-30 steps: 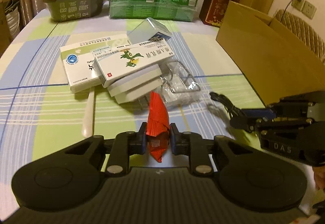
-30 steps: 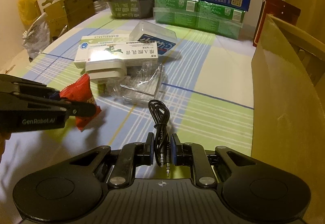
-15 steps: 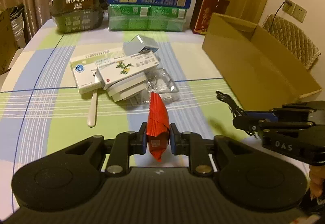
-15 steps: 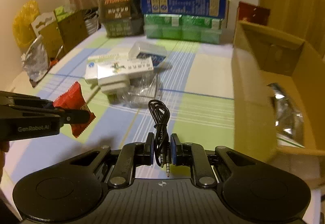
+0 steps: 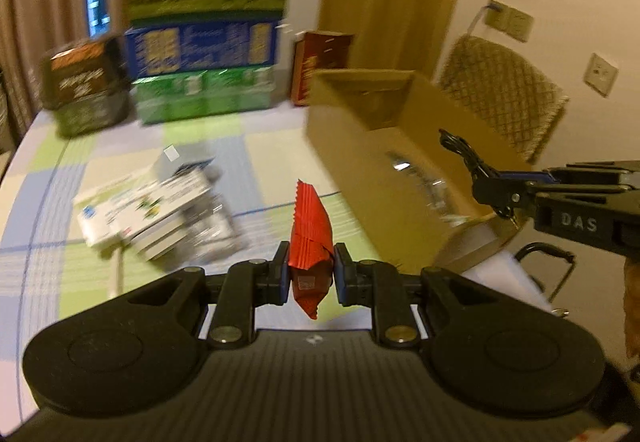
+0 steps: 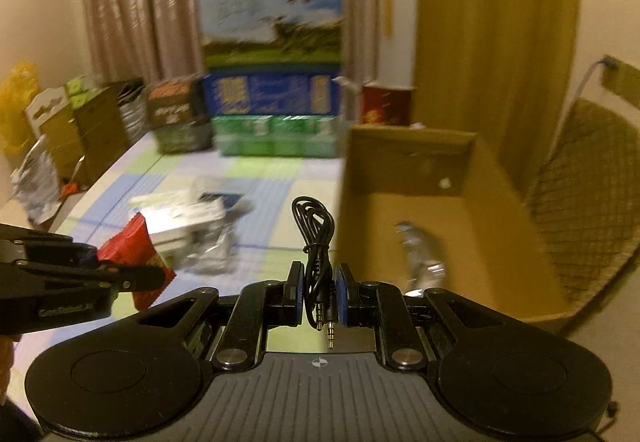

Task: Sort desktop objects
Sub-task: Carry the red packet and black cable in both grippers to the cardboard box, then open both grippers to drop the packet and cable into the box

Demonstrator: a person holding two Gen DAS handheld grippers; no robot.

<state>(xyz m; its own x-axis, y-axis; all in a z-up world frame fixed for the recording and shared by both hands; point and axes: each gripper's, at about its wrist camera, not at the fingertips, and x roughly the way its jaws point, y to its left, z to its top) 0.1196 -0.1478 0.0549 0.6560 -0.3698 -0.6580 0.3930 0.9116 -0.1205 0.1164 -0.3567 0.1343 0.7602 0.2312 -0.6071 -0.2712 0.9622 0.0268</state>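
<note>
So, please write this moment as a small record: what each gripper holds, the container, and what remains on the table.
left gripper: shut on red snack packet
right gripper: shut on coiled black audio cable
container: open cardboard box, with something shiny inside
remaining on table: pile of white medicine boxes, clear plastic packaging
image quality: blurred

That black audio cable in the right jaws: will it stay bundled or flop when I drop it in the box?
The black cable is probably floppy: its loops sag unevenly above the right gripper. It looks light, so it should land softly in the cardboard box. The loose plugs may snag the rim.
</note>
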